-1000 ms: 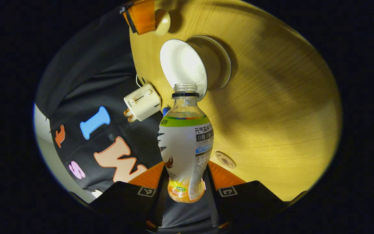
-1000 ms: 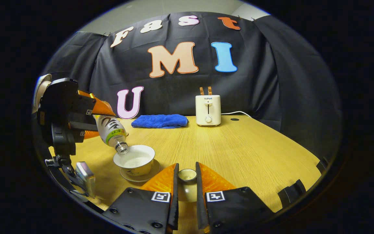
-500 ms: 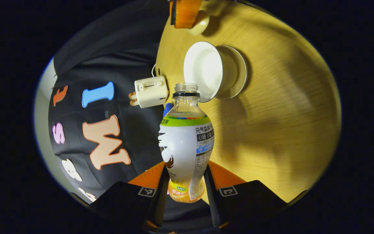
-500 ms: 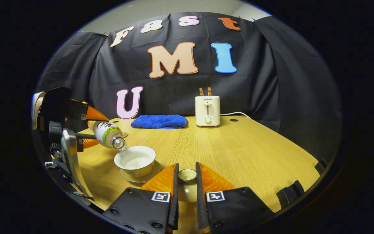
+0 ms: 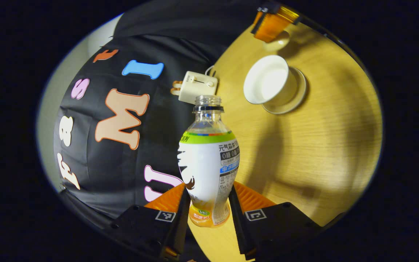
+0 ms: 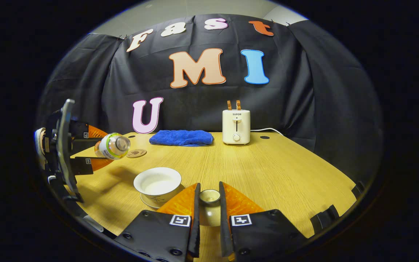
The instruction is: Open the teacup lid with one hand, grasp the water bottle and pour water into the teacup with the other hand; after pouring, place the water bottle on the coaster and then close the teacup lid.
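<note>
The left gripper [image 5: 206, 203] pinched the water bottle [image 5: 208, 163] at its lower part, both fingers pressing on its sides. In the right gripper view the water bottle [image 6: 112, 146] lay almost level in the air, its open mouth toward the camera, left of and above the teacup [image 6: 157, 184]. The teacup stood uncovered on its saucer [image 6: 150, 200] on the wooden table [image 6: 267, 171]. The right gripper [image 6: 208, 203] clamped the teacup lid [image 6: 209, 200] between its fingers, just right of the teacup. The coaster [image 6: 136, 153] lay beyond the teacup, near a blue cloth [image 6: 181, 138] and a toaster [image 6: 236, 126].

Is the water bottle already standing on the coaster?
No, the water bottle is held in the air by the left gripper, beside the bare coaster.
</note>
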